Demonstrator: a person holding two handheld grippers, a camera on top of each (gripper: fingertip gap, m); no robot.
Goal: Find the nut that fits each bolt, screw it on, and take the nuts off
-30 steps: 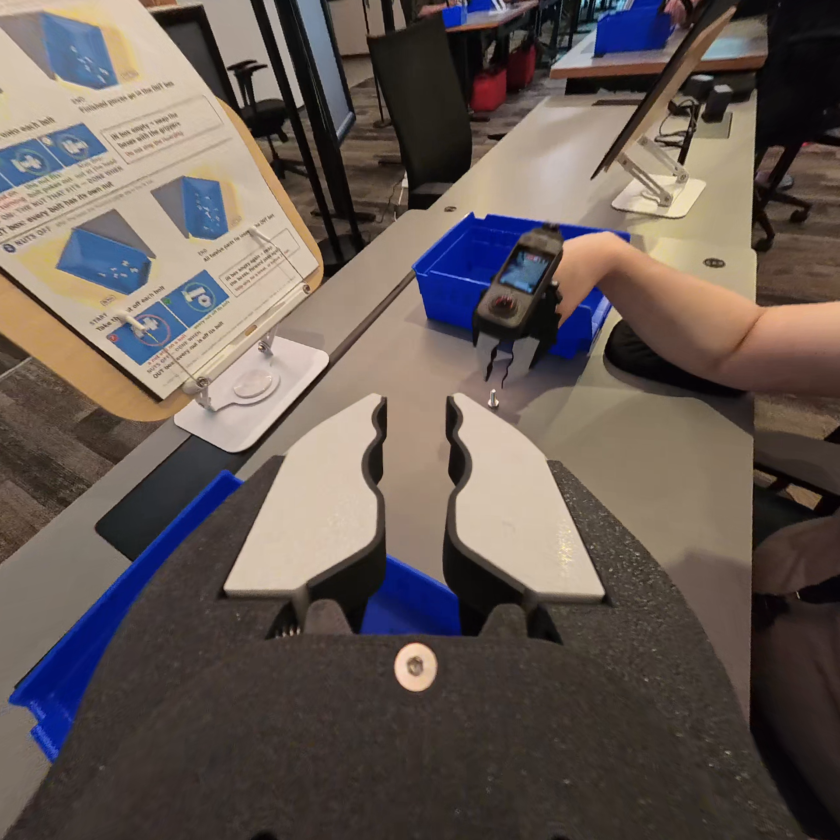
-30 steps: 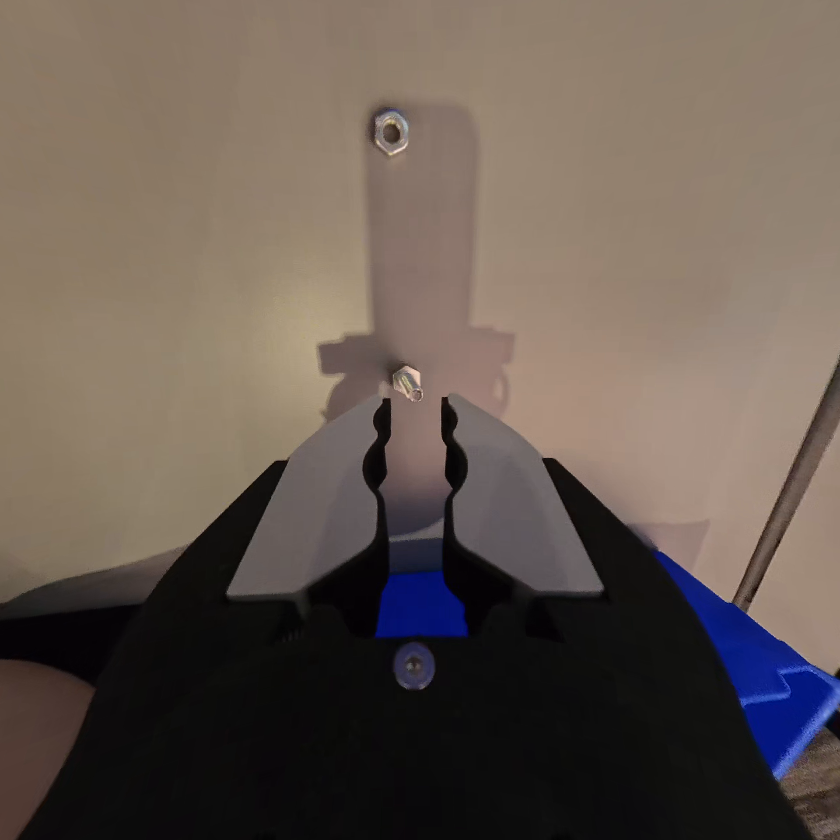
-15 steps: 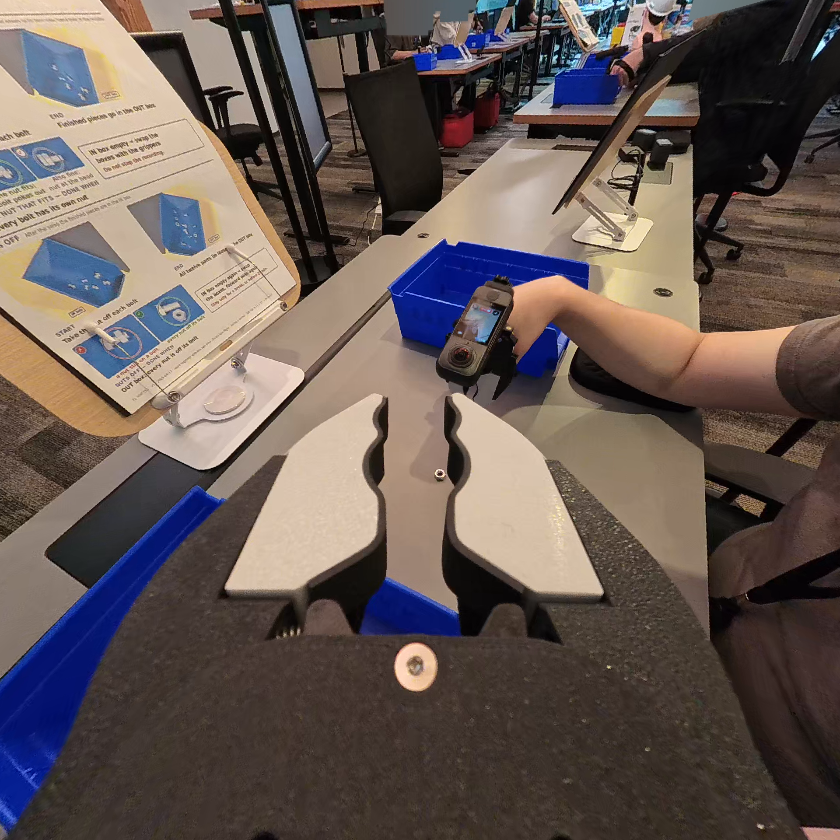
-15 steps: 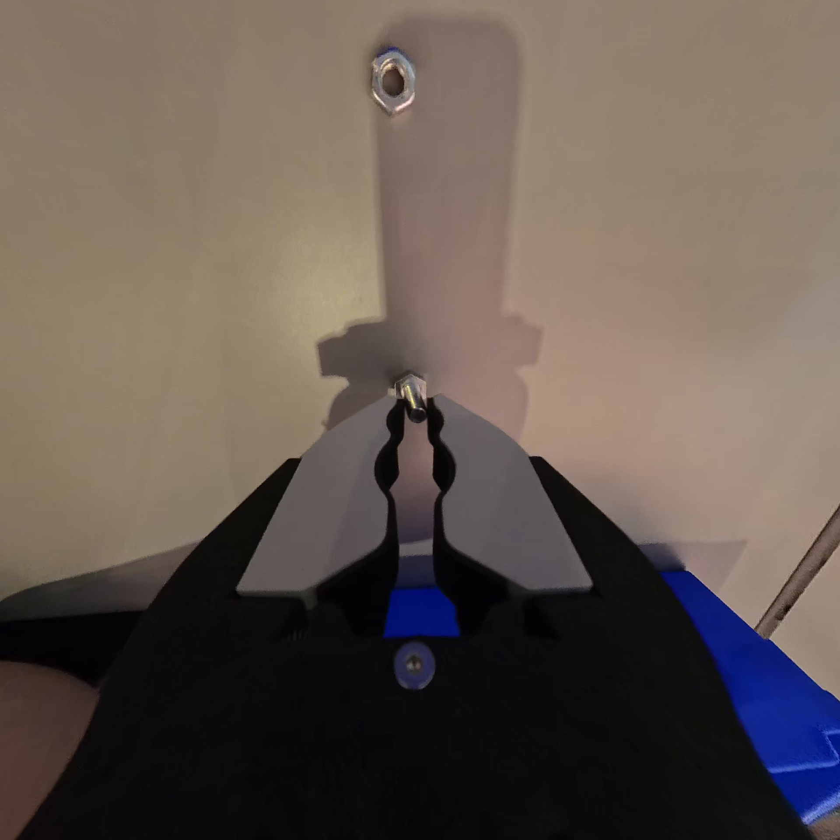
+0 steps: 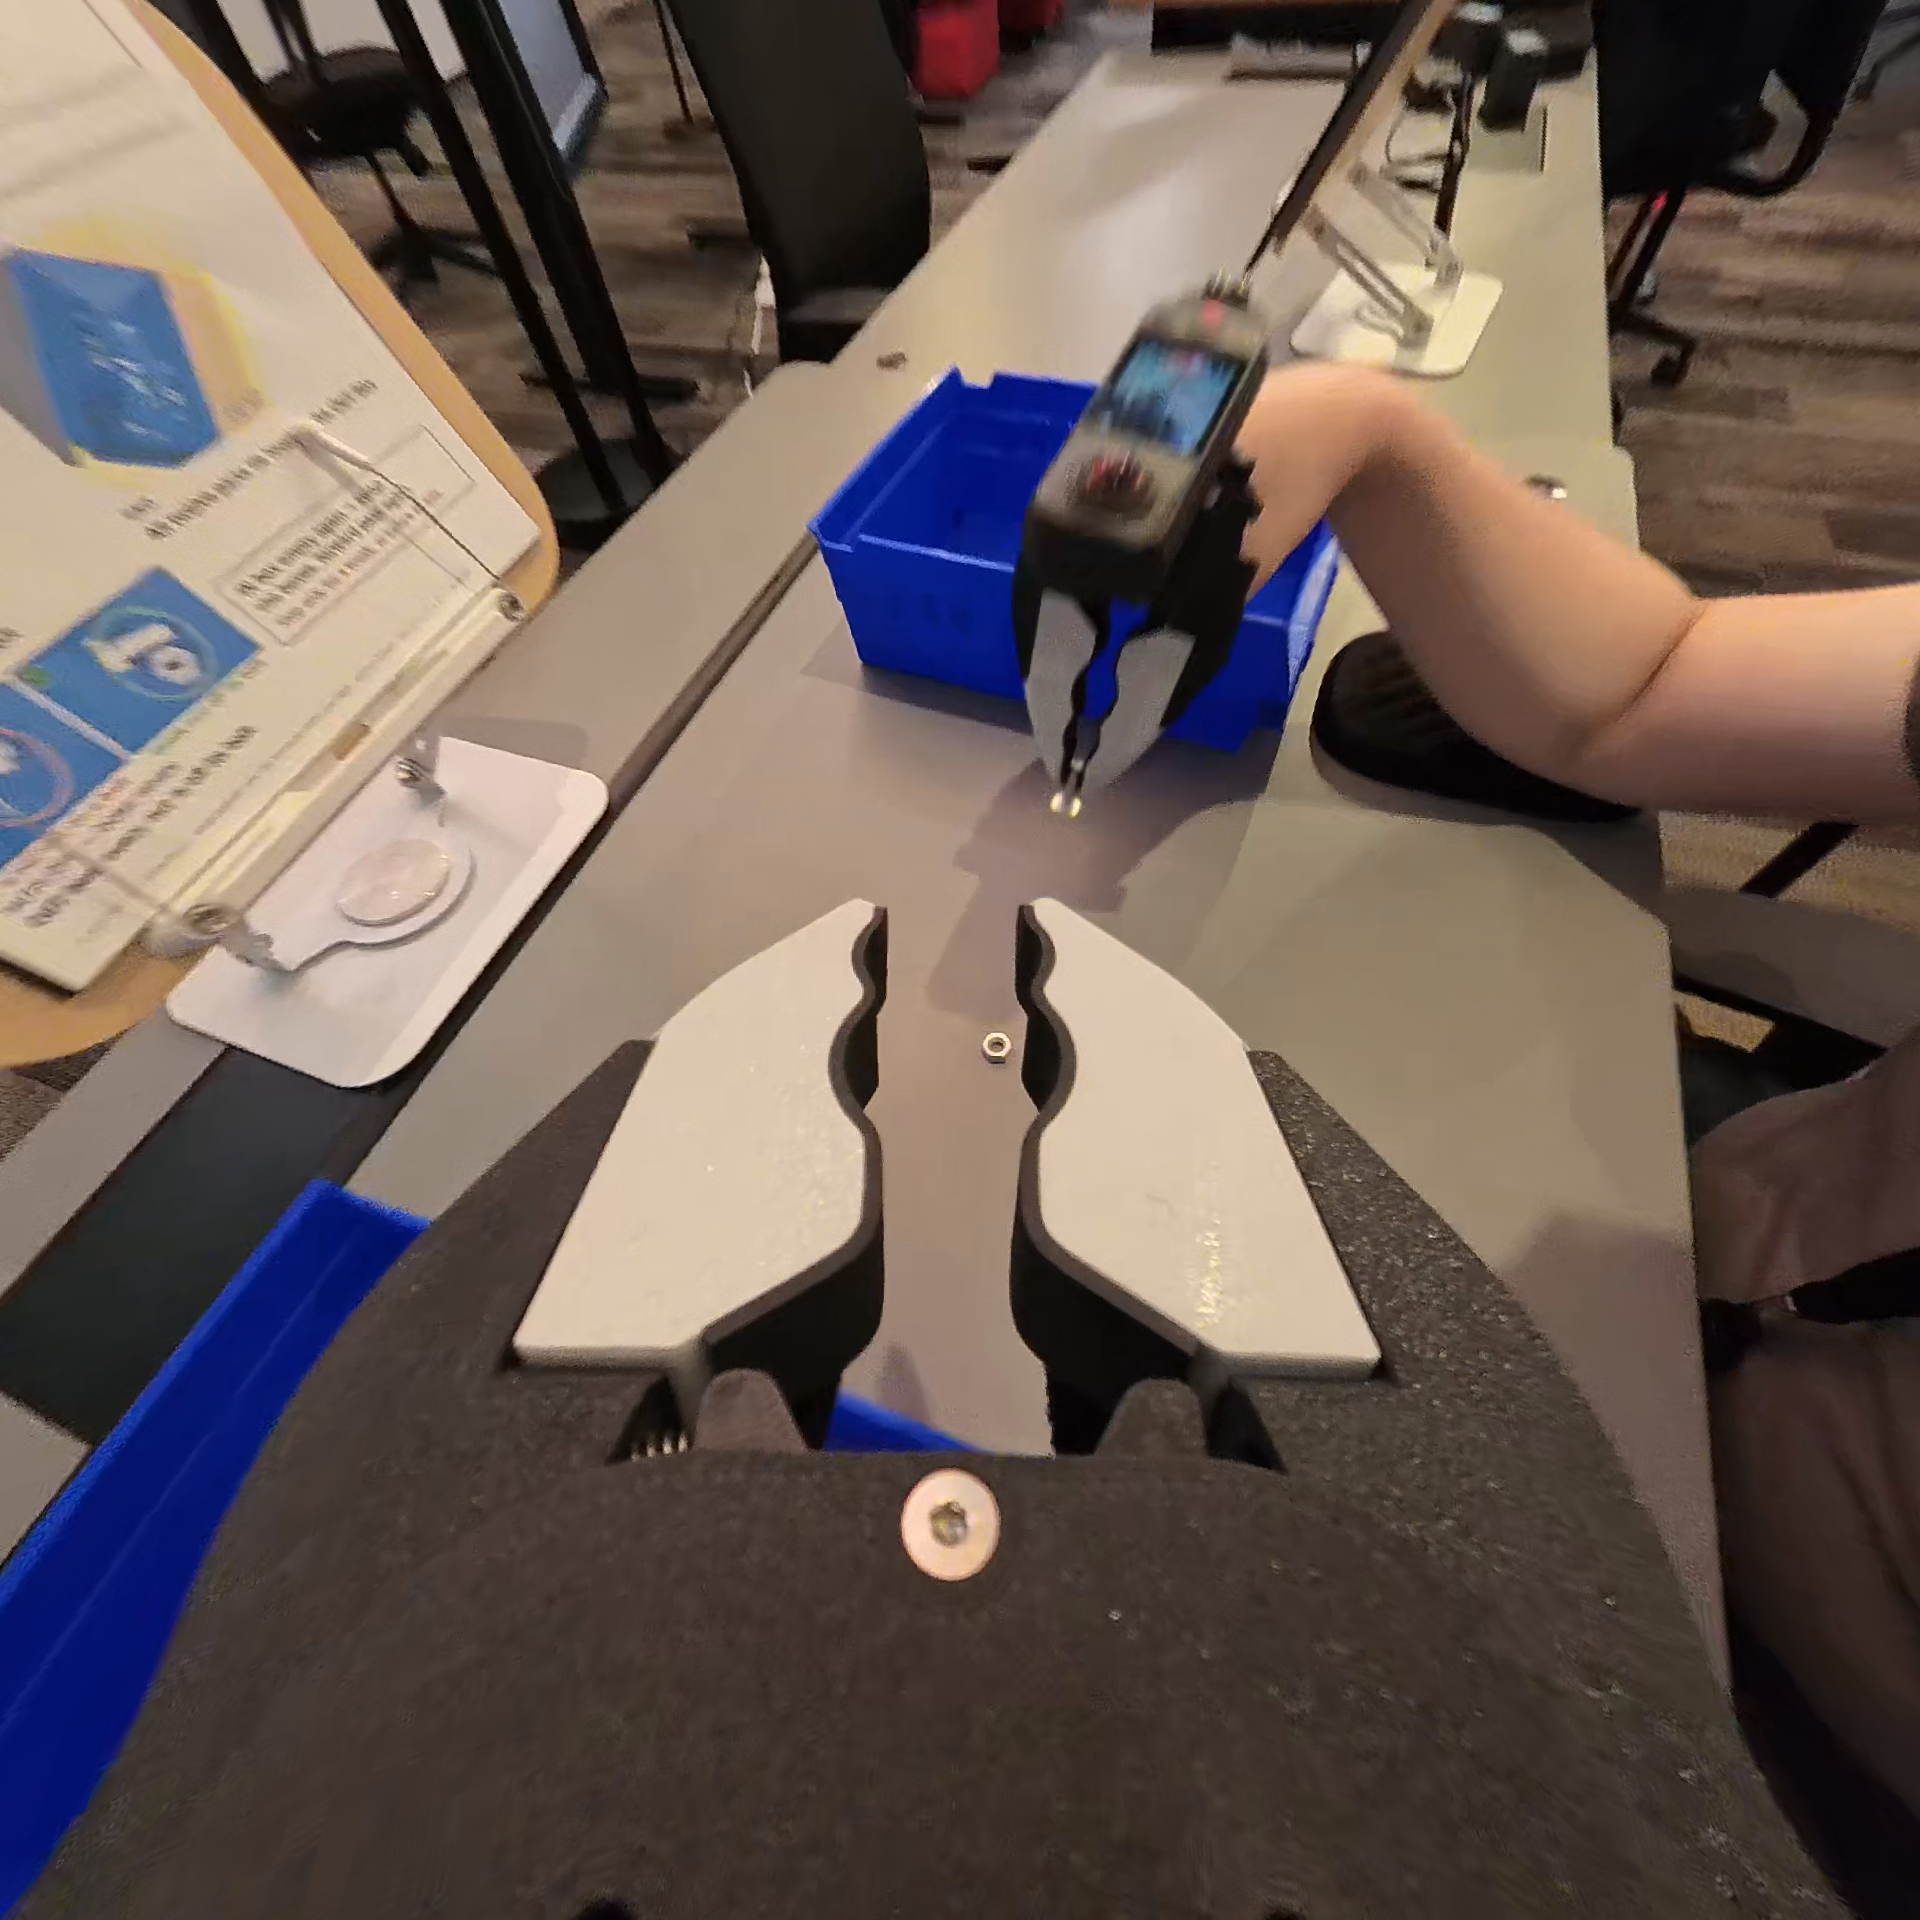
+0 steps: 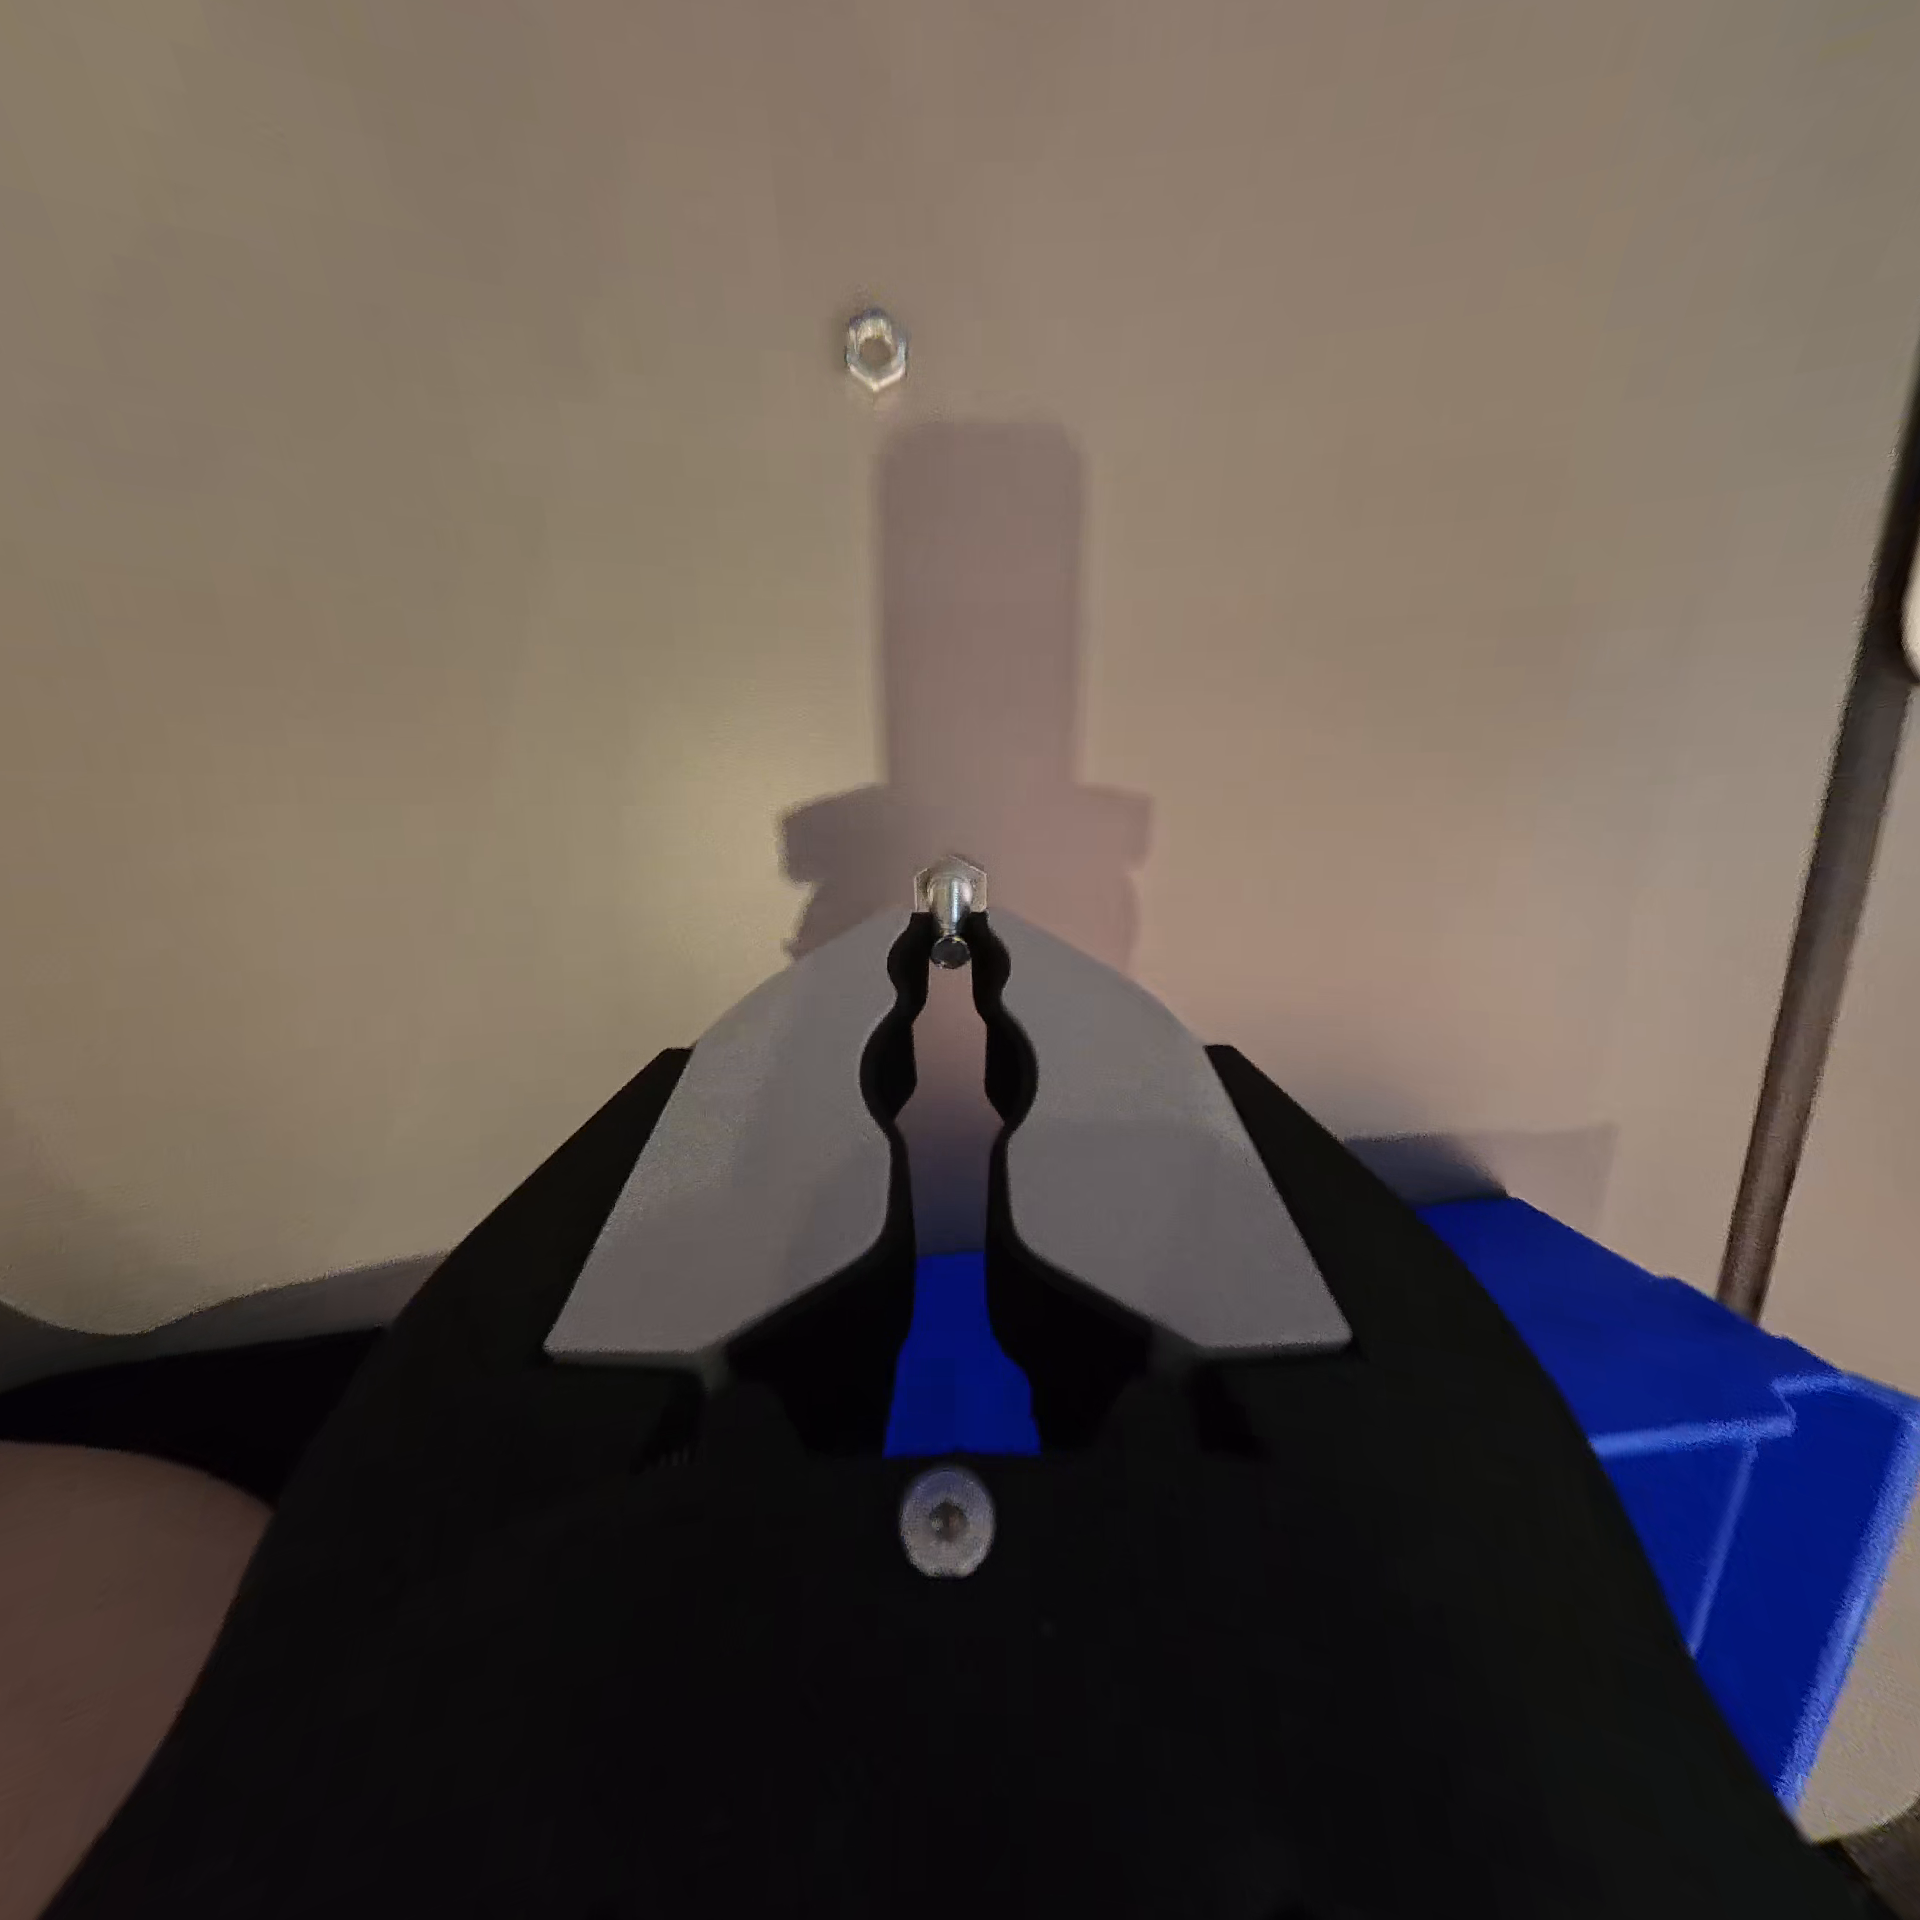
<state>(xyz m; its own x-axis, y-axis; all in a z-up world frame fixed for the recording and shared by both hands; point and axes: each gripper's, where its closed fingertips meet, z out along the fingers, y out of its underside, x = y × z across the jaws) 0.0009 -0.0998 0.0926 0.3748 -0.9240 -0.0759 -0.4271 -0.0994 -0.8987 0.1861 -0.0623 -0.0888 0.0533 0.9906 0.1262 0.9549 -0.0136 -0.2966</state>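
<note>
My right gripper [image 6: 950, 940] is shut on a small silver bolt [image 6: 950, 904], pinching its shank at the fingertips with the hex head pointing away. In the left wrist view the right gripper [image 5: 1070, 795] holds the bolt [image 5: 1068, 801] just above the grey table [image 5: 1403, 987]. A small silver nut [image 6: 876, 351] lies flat on the table beyond the bolt. My left gripper [image 5: 951, 920] is open and empty, and the nut [image 5: 994, 1044] shows between its fingers, near the right one.
A blue bin [image 5: 935, 540] stands behind the right gripper. Another blue bin [image 5: 156, 1455] sits at my near left. An instruction board on a white stand [image 5: 395, 914] is at the left. A person's forearm [image 5: 1507, 623] reaches in from the right.
My right gripper closed on the bolt and lifted it off the table, pulling back from the nut. My left gripper stayed open and shifted so the nut shows between its fingers.
</note>
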